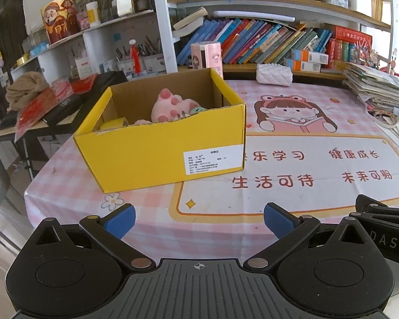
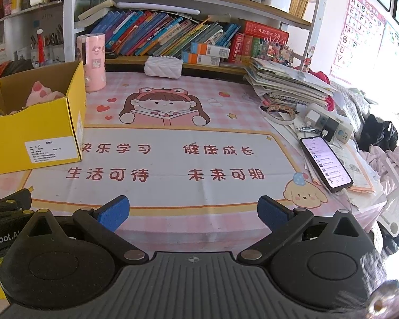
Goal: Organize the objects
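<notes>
1. The left gripper point(image 1: 199, 222) hovers low at the near table edge, its two blue-padded fingers wide apart and holding nothing; the right gripper point(image 2: 192, 212) sits just beside it in the same pose, equally spread and empty.
2. One yellow cardboard box point(image 1: 162, 148) stands on the pink tablecloth point(image 1: 319, 164), ahead and left of both grippers, with one pink plush toy point(image 1: 170, 106) inside.
3. Only the left wrist view shows a yellow tape roll point(image 1: 114, 123) in the box.
4. Only the right wrist view shows one lit phone point(image 2: 325, 163) and a white power strip point(image 2: 329, 125).
</notes>
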Demonstrator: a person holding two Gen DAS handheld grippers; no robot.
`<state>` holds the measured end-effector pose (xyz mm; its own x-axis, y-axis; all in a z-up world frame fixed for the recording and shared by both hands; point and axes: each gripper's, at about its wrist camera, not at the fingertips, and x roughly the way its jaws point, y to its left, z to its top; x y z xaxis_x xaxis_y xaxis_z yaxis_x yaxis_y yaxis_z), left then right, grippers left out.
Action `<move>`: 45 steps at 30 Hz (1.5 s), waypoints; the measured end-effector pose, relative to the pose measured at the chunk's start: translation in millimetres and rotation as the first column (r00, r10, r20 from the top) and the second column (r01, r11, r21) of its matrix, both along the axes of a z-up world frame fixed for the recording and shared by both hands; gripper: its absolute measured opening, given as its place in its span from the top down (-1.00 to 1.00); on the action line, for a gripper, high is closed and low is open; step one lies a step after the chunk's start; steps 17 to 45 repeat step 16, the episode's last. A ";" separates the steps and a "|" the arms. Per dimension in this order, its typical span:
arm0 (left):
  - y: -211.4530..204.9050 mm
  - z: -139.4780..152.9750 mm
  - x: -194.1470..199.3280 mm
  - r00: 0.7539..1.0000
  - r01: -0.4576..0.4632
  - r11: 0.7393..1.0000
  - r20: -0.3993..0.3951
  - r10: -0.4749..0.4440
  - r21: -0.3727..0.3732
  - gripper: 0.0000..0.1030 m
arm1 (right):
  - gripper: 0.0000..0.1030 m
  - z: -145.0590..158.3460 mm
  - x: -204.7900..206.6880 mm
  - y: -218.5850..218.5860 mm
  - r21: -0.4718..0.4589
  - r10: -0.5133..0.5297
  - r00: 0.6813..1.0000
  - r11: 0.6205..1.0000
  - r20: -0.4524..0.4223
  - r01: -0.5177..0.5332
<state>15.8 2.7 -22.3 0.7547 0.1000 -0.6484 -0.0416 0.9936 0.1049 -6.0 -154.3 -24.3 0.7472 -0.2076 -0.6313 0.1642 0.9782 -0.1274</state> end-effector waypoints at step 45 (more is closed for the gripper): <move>-4.3 -3.8 7.3 1.000 -0.001 1.000 -0.012 0.002 0.023 -1.00 | -1.00 -4.1 6.3 -3.3 -0.009 -0.005 1.000 1.000 -0.019 0.005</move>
